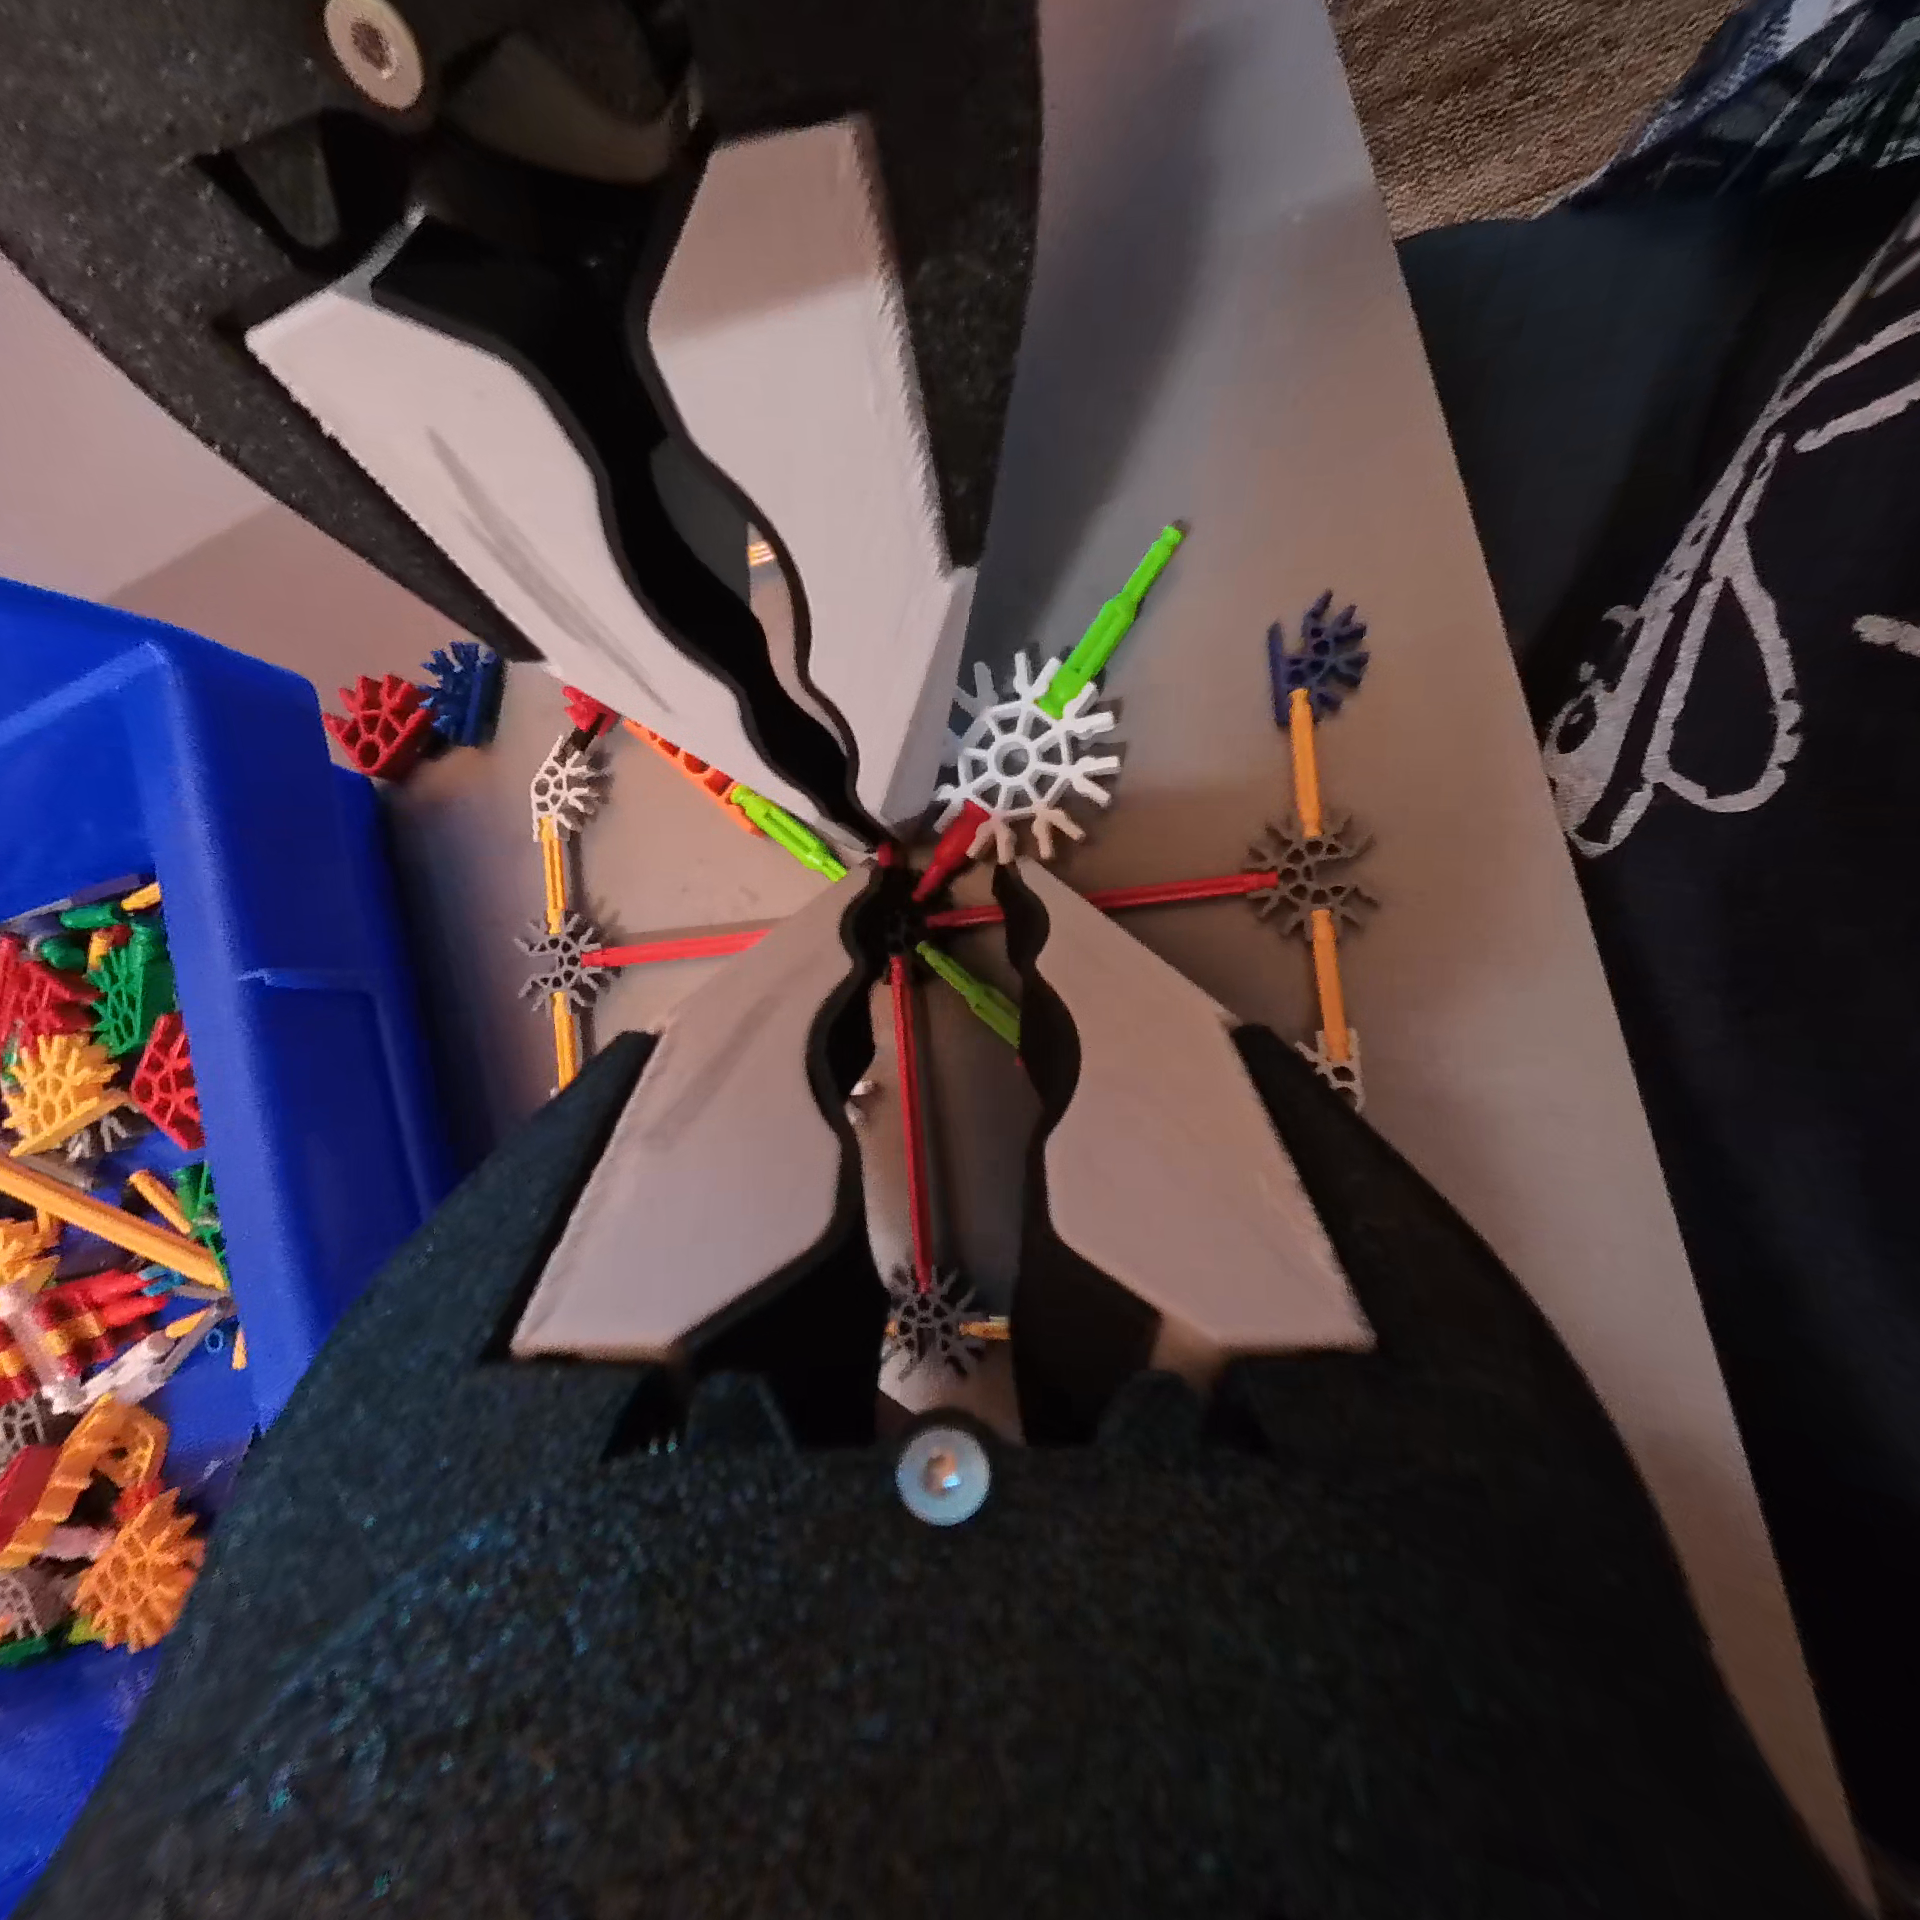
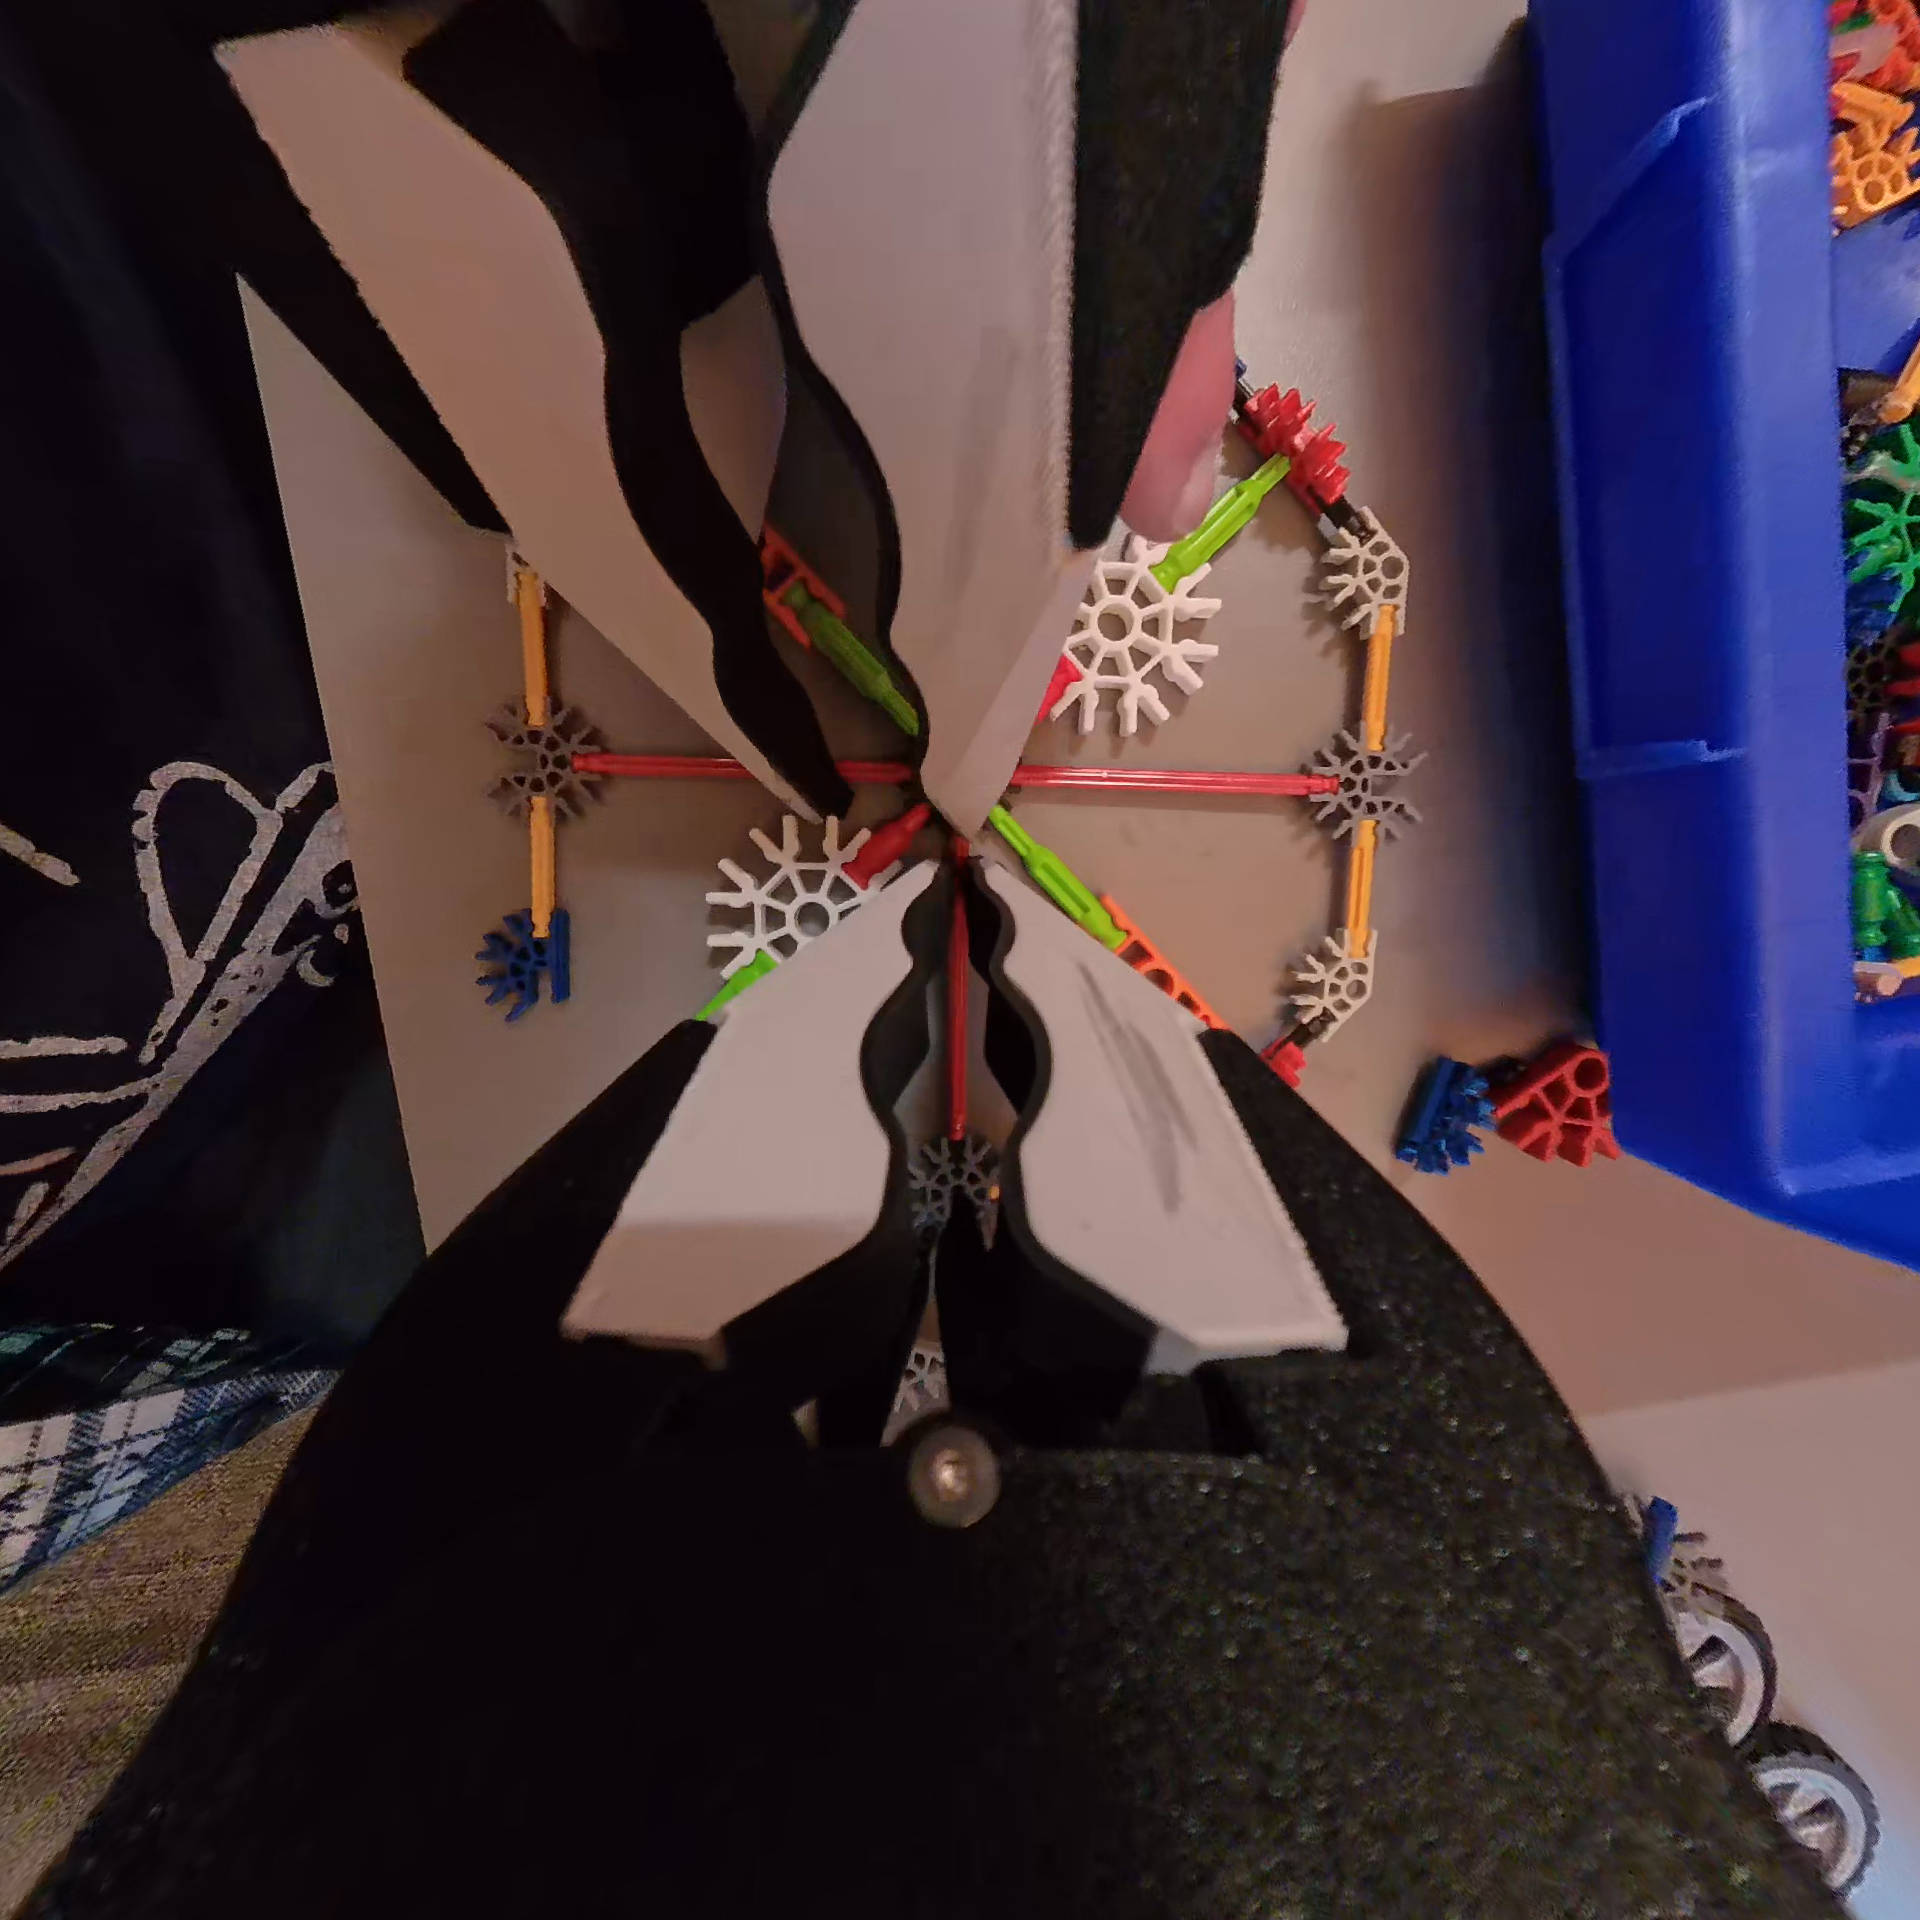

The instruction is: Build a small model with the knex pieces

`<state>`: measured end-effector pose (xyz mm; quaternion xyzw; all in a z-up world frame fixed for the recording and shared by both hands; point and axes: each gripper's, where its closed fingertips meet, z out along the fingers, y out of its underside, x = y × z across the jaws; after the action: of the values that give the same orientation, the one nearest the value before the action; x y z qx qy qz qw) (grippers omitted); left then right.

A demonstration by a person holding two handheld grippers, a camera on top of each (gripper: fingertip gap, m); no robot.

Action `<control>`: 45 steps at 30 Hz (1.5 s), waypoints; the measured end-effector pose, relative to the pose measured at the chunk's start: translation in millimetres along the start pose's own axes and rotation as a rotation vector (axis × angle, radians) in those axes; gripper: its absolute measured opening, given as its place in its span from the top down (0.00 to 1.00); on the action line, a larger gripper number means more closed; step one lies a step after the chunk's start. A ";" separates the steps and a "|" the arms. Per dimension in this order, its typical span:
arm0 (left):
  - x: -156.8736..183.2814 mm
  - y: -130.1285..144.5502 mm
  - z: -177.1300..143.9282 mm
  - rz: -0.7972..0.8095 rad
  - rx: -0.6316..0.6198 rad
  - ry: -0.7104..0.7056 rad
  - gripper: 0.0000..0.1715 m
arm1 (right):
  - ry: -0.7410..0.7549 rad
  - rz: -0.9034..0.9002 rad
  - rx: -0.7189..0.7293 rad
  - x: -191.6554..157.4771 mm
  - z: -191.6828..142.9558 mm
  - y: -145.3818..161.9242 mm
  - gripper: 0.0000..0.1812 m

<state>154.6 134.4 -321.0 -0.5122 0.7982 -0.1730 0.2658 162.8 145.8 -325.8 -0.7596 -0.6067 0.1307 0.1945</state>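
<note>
A flat wheel of plastic rods and connectors [image 1: 1309, 883] [image 2: 1366, 779] lies on the white table [image 1: 1195, 364]. Red and green rods meet at a dark hub [image 1: 894, 920]. My left gripper [image 1: 935, 883] stands over the hub, its jaws a little apart. Between them lie a red rod [image 1: 914, 1091] and a green rod [image 1: 971, 997]. My right gripper [image 2: 954, 862] comes from the opposite side, closed on another red rod [image 2: 956, 987] beside the hub. It also shows in the left wrist view [image 1: 873, 836]. White snowflake connectors [image 1: 1023, 758] [image 2: 1132, 644] sit near the hub.
A blue bin [image 1: 260, 883] [image 2: 1683, 623] full of mixed pieces stands beside the wheel. Loose red [image 1: 384, 722] and blue [image 1: 468, 691] connectors lie against it. A small wheeled model [image 2: 1808, 1787] sits near the right gripper. A person in a dark shirt [image 1: 1714, 935] is at the table's edge.
</note>
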 end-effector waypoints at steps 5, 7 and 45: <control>0.8 0.1 -0.4 -0.017 0.006 0.012 0.87 | -0.001 -0.001 0.011 -0.1 0.0 -0.1 0.99; 0.8 -0.2 -0.4 0.022 -0.002 0.000 0.88 | 0.001 -0.002 0.013 0.0 0.0 -0.1 0.99; 2.8 0.2 2.7 -0.172 0.064 0.070 0.90 | 0.012 -0.003 0.022 1.0 -0.3 0.4 0.99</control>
<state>155.2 132.0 -324.0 -0.5635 0.7543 -0.2384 0.2380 163.5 146.7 -325.7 -0.7573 -0.6051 0.1326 0.2069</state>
